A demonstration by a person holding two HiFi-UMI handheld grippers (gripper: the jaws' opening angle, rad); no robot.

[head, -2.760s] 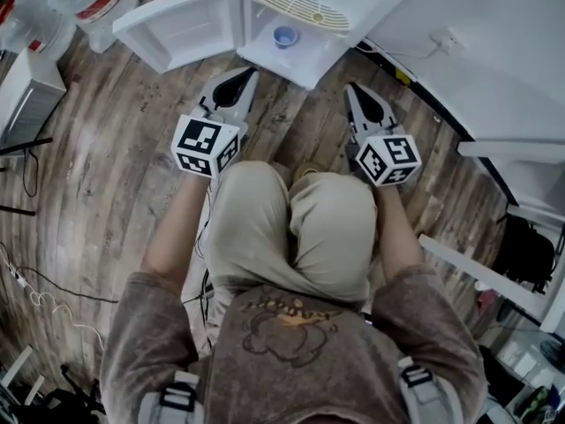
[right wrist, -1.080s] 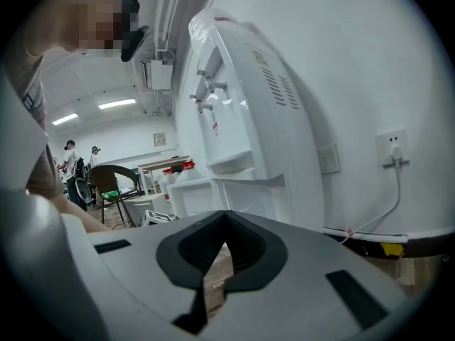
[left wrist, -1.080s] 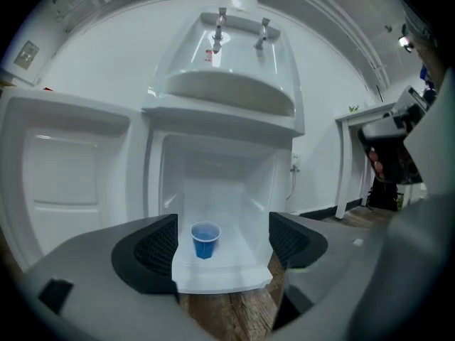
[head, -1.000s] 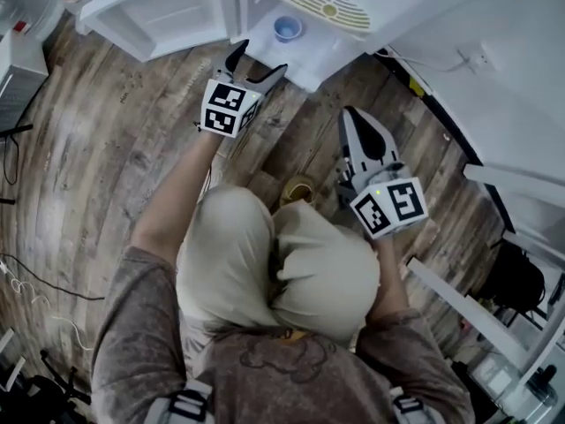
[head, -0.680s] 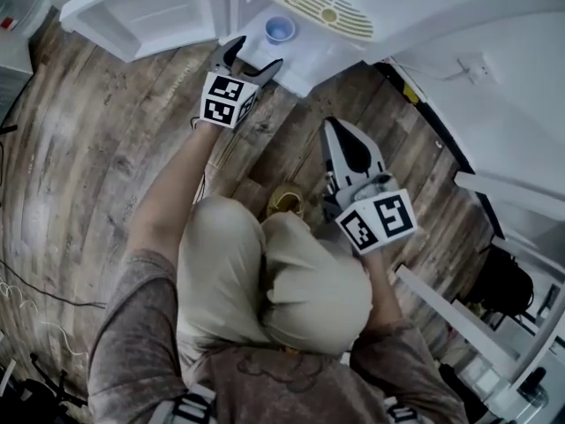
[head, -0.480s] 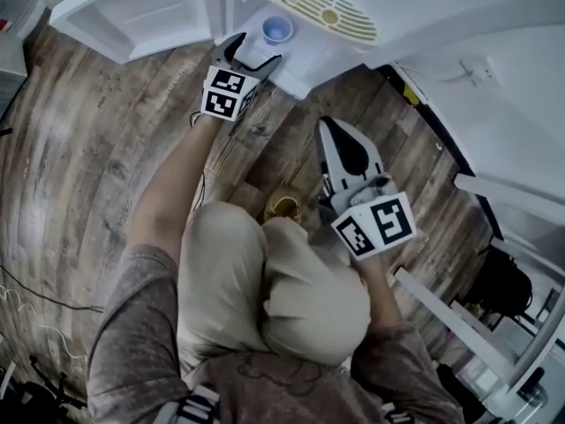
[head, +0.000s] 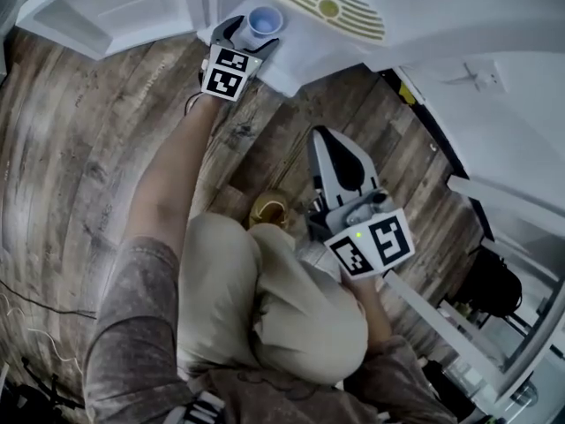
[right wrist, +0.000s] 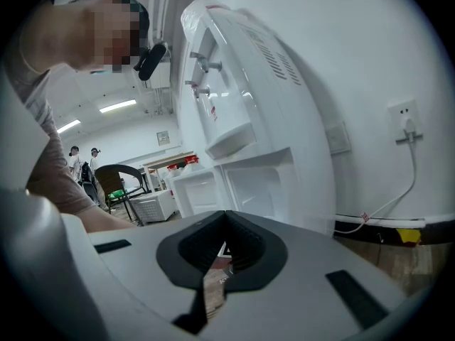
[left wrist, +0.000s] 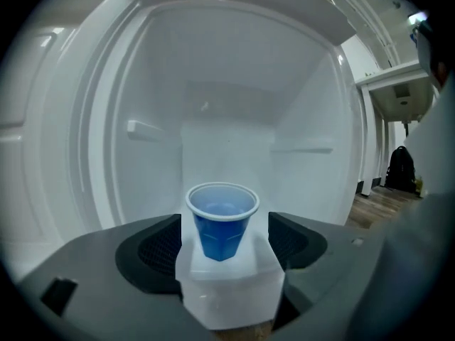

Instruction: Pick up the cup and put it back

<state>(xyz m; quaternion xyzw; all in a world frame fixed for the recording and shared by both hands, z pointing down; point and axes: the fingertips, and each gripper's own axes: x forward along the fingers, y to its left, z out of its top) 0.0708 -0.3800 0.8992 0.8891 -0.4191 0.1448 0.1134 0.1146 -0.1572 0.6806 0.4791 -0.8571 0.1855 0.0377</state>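
Left tool: jaws spread, one on either side of the blue cup, neither pad touching it. The cup stands upright on a white block inside the open white compartment, at the far side of the scene.

Step in hand, as judged: closing on the cup for the pick. Recommendation: hold the tool level and centre the cup between the pads. Grip at mid-body below the rim and close gently, as the thin wall looks liable to buckle. Then lift straight up off the block.

Right tool: jaws pressed together, holding nothing, idle near the knee above the wooden floor.

The head view alone places both tools and the crouch. Only the left gripper view shows the clearance at each pad; only the right gripper view shows the dispenser taps
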